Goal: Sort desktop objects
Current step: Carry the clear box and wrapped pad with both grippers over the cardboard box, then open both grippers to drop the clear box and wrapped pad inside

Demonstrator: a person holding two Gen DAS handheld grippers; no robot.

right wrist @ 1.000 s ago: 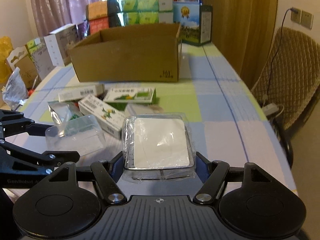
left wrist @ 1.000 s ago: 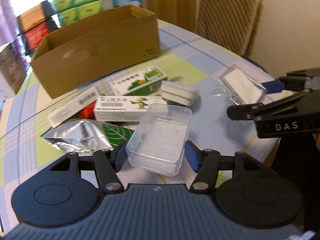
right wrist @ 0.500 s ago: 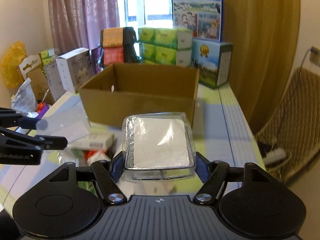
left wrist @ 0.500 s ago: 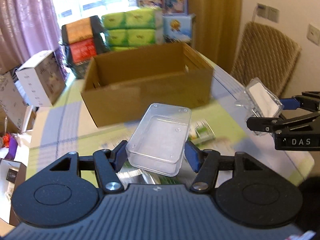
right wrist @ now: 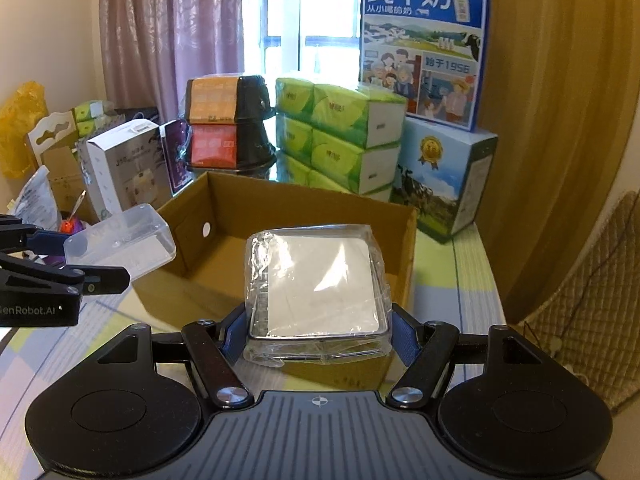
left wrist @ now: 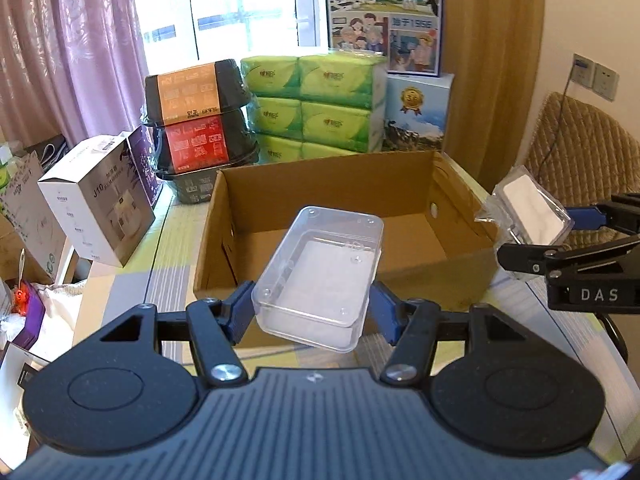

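My left gripper (left wrist: 314, 312) is shut on a clear plastic box (left wrist: 320, 276), held in the air just in front of the open cardboard box (left wrist: 460, 200). My right gripper (right wrist: 318, 332) is shut on a plastic-wrapped white square case (right wrist: 316, 284), also raised before the cardboard box (right wrist: 280, 200). In the left wrist view the right gripper (left wrist: 560, 236) with the wrapped case (left wrist: 528, 204) hovers by the carton's right wall. From the right wrist view the left gripper (right wrist: 52, 256) and the clear box (right wrist: 120, 240) float at the carton's left corner. The carton's floor looks bare.
Behind the carton stand green tissue packs (left wrist: 320, 100), black bowl packs (left wrist: 200, 116), a blue milk carton box (right wrist: 424, 48) and a white appliance box (left wrist: 96, 204). A woven chair (left wrist: 580, 152) stands to the right. Curtains and a window fill the back.
Both grippers have lifted their loads off the table and tilted up toward the cardboard box. The small boxes and foil bag on the tabletop have dropped out of view.
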